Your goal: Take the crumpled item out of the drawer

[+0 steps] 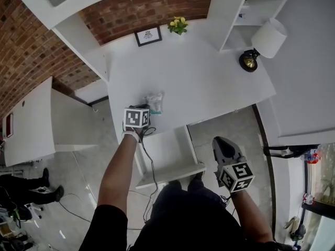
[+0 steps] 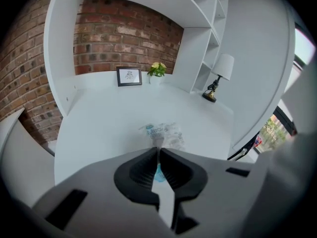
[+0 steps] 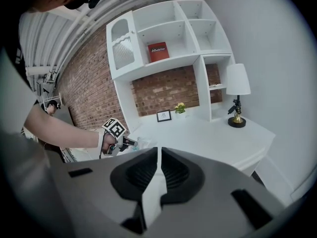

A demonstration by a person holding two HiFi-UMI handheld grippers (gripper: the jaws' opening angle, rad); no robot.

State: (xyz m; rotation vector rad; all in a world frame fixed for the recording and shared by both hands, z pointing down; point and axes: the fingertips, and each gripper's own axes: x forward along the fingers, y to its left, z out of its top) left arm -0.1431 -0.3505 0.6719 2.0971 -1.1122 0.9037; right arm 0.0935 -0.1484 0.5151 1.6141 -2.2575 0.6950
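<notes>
The crumpled item is a clear plastic wrapper (image 1: 155, 102) with blue print. It rests on the white desk top (image 1: 199, 77), above the open drawer (image 1: 168, 156). My left gripper (image 1: 148, 109) is shut on its near end. In the left gripper view the wrapper (image 2: 163, 134) spreads out just past the closed jaws of my left gripper (image 2: 158, 151), with a blue bit pinched between them. My right gripper (image 1: 220, 141) hangs to the right of the drawer, off the desk. Its jaws are together and hold nothing. The right gripper view looks past my right gripper (image 3: 158, 152) to the wrapper (image 3: 141, 143).
A framed picture (image 1: 148, 35) and a pot of yellow flowers (image 1: 178, 25) stand at the back of the desk against the brick wall. A lamp (image 1: 261, 43) stands at the right by white shelves (image 1: 246, 9). The pulled-out drawer shows a bare white inside.
</notes>
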